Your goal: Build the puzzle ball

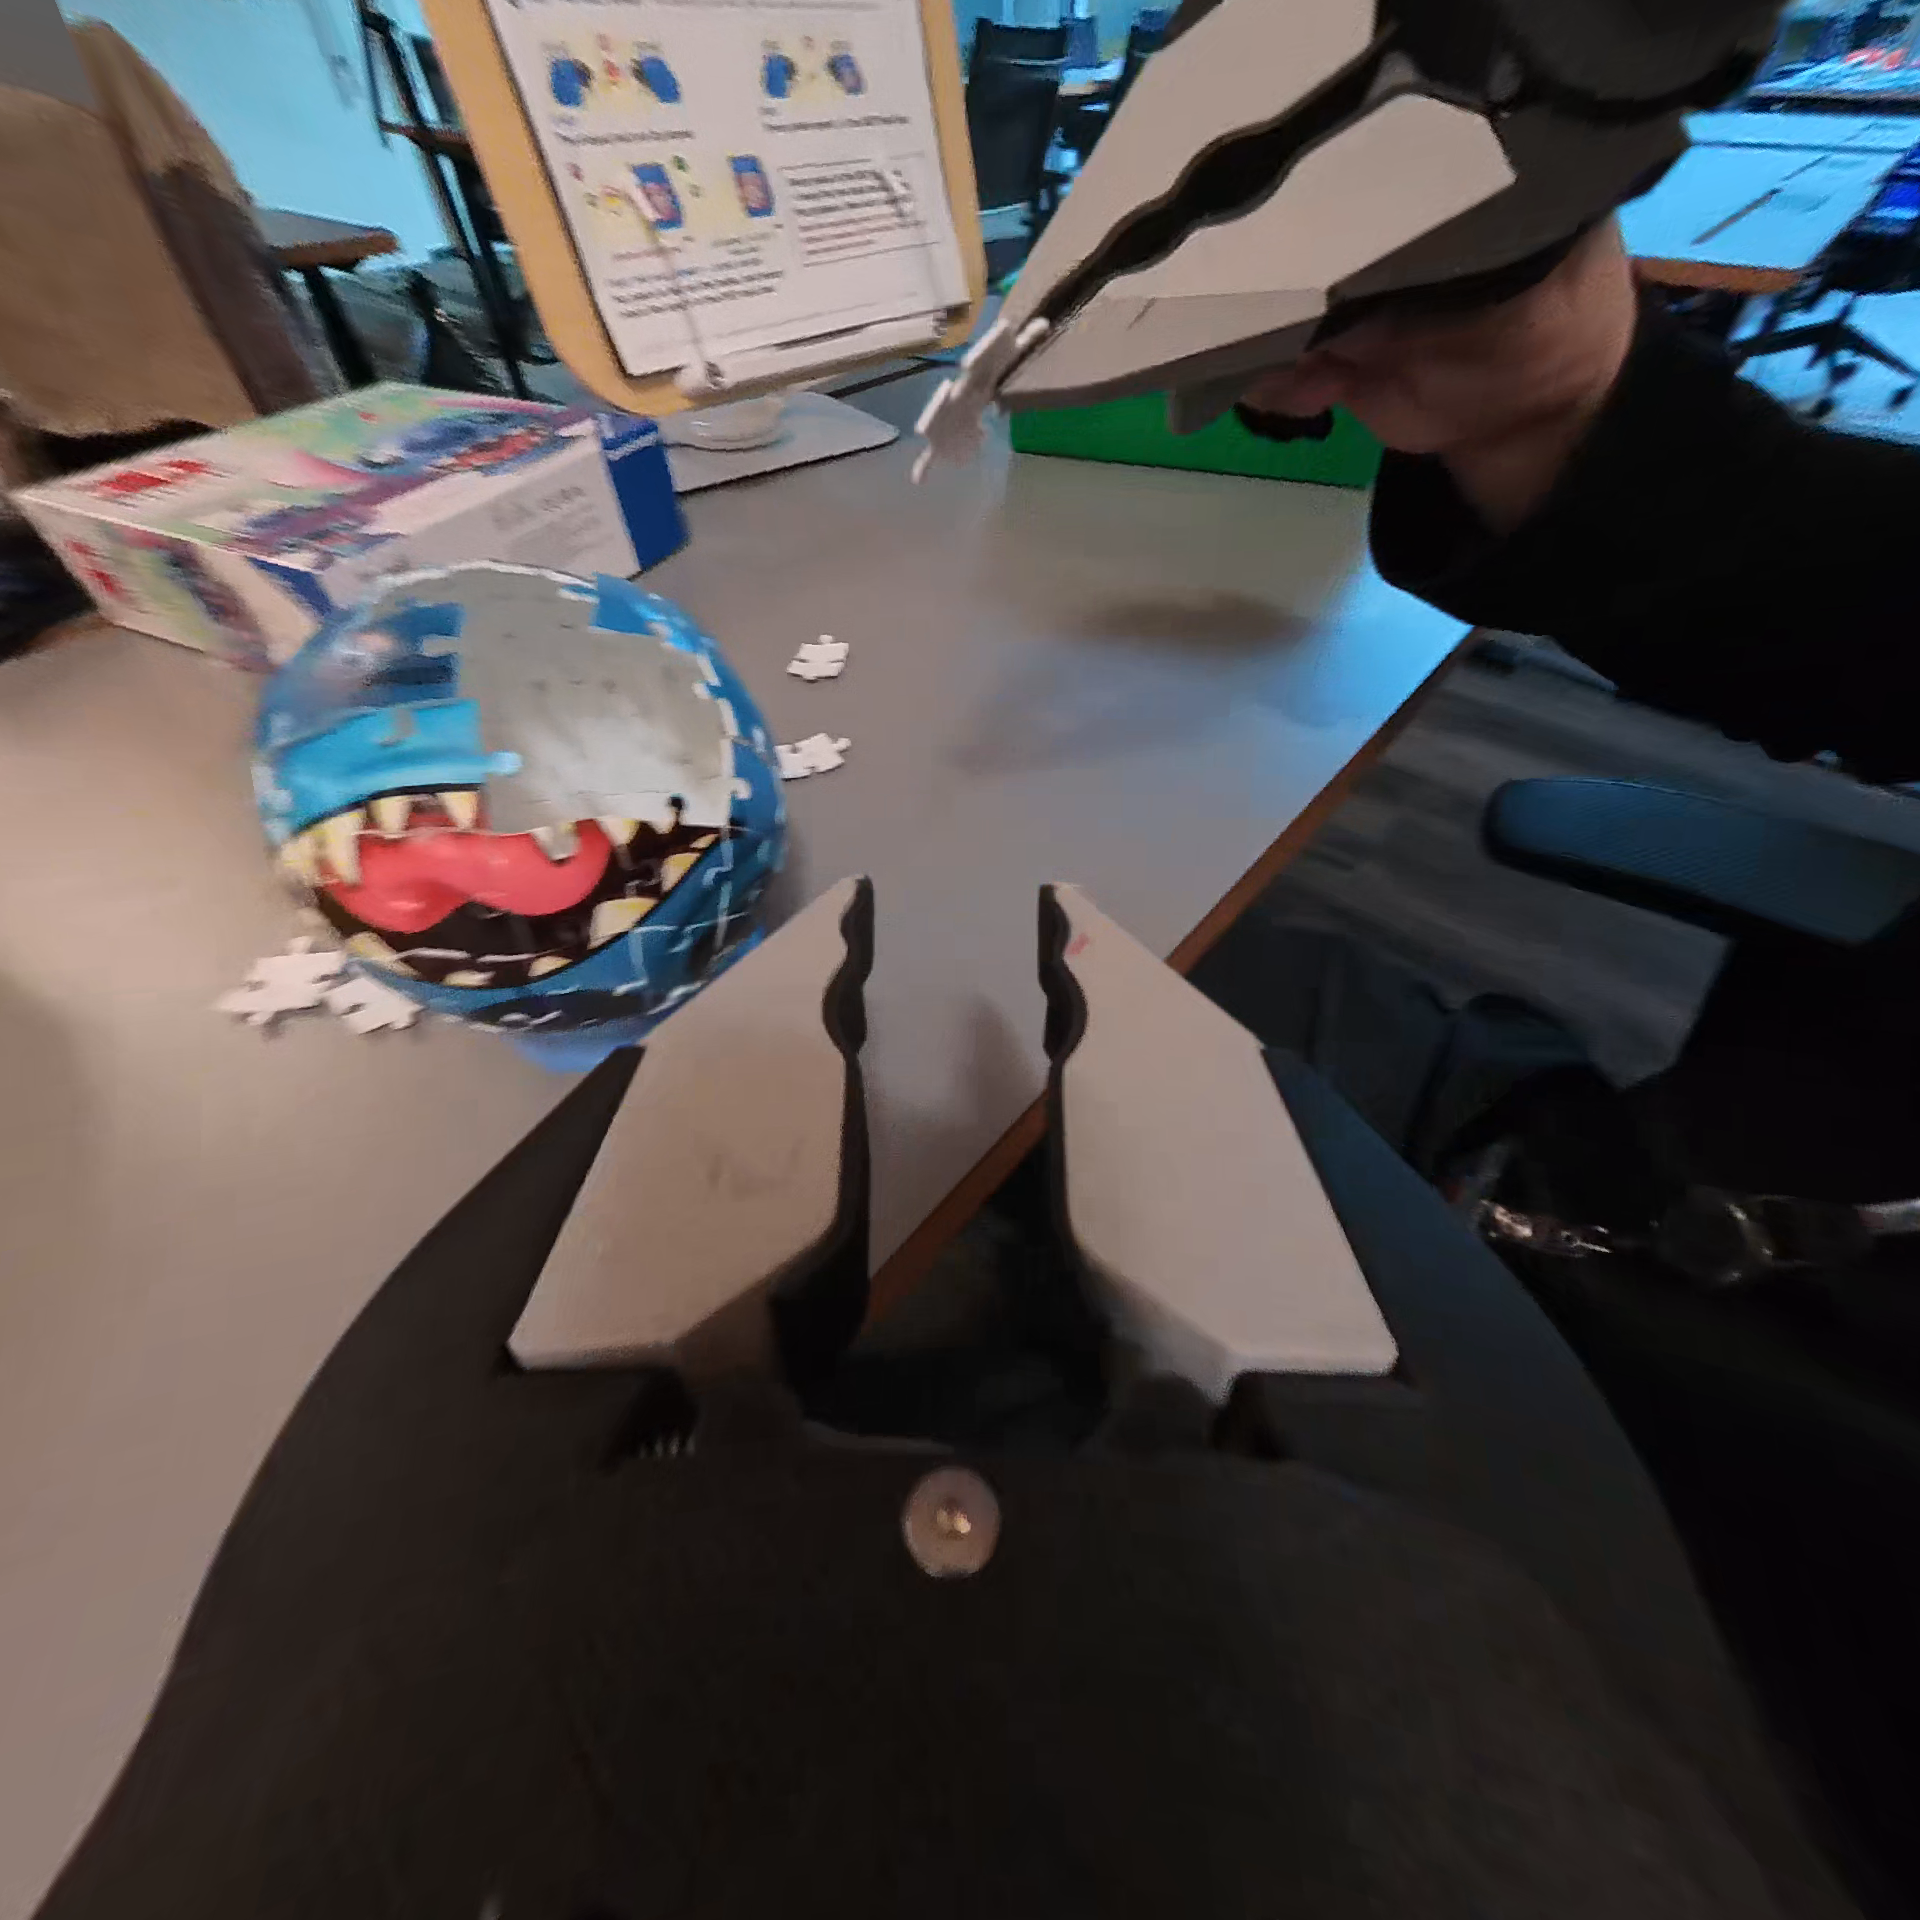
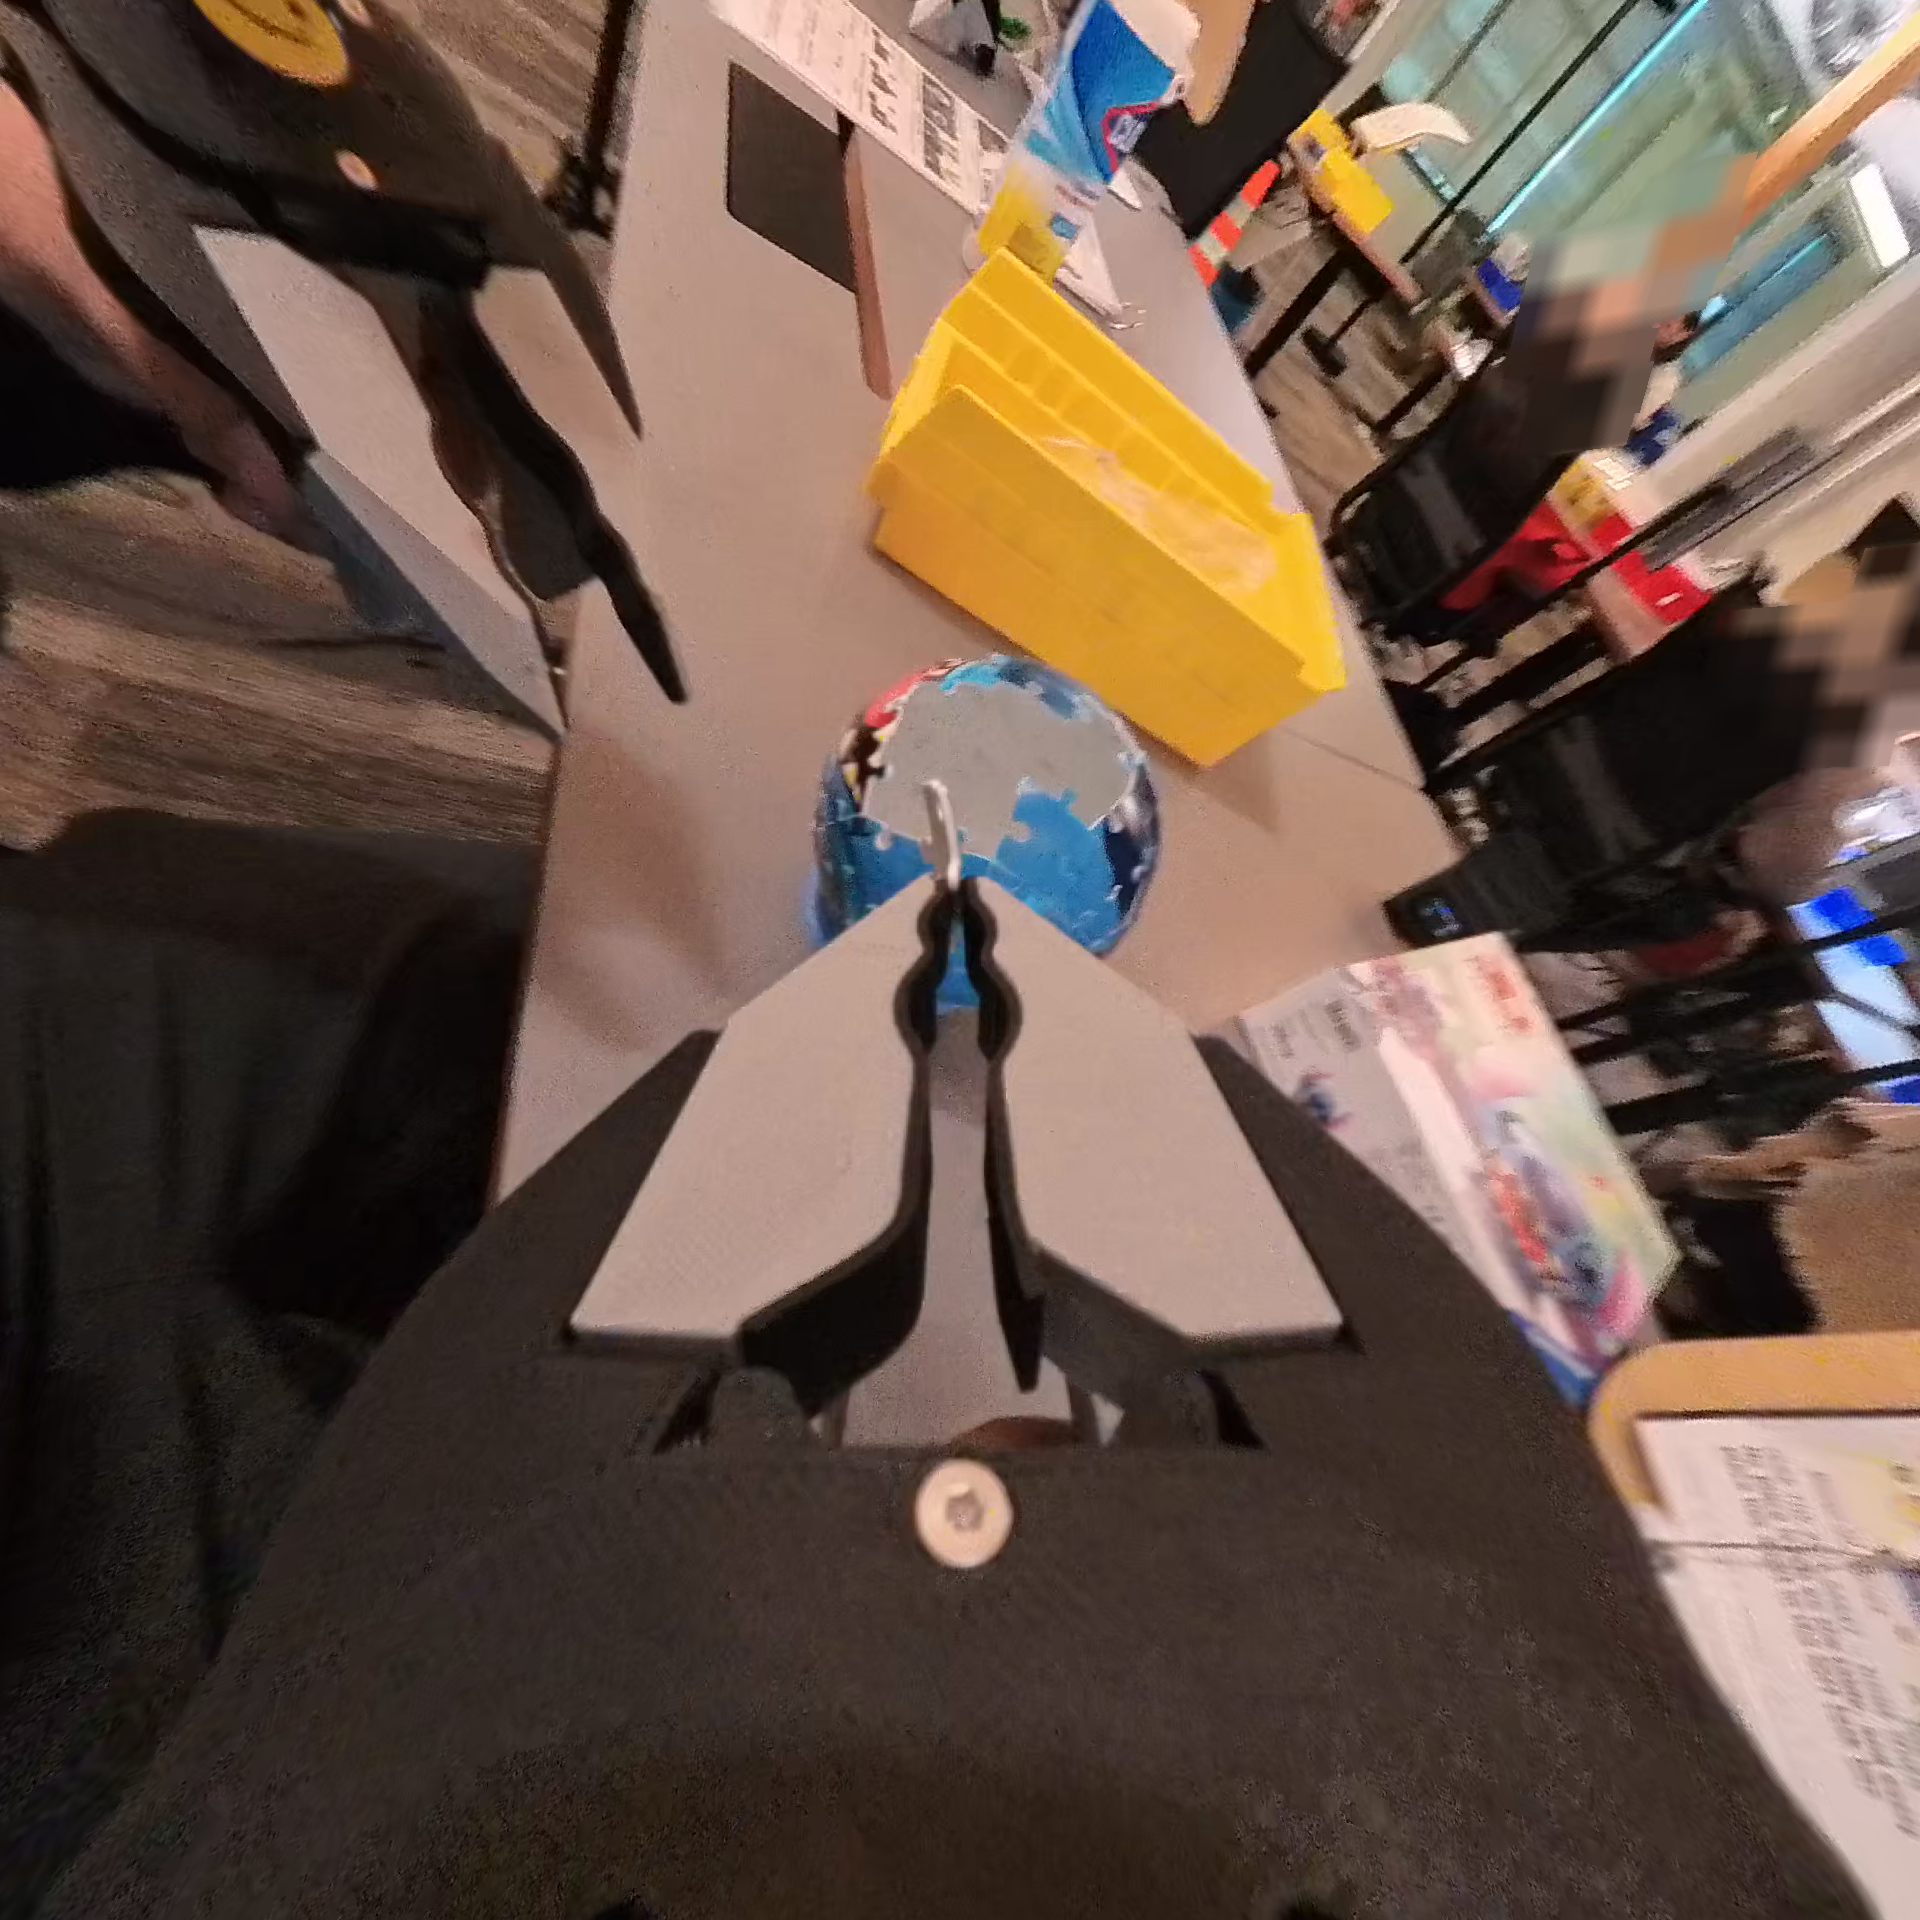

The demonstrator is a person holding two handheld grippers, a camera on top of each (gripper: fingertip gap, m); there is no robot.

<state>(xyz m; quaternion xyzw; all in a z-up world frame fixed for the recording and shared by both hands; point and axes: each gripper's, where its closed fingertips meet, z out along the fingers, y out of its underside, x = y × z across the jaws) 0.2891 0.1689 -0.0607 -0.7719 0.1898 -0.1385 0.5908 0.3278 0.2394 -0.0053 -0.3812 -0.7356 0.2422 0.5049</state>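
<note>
Right gripper (image 2: 951, 902) is pinched on a white puzzle piece (image 2: 938, 831) by its edge only — slip risked at the puzzle ball (image 2: 987, 800); left gripper (image 1: 954, 914) is held spread, empty — ball unbraced.

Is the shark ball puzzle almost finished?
Partly. The puzzle ball has its toothy mouth and blue lower half built, but a big grey gap on top. The right gripper pinches one white piece above the table; the left gripper is open. Loose pieces still wait.
</note>
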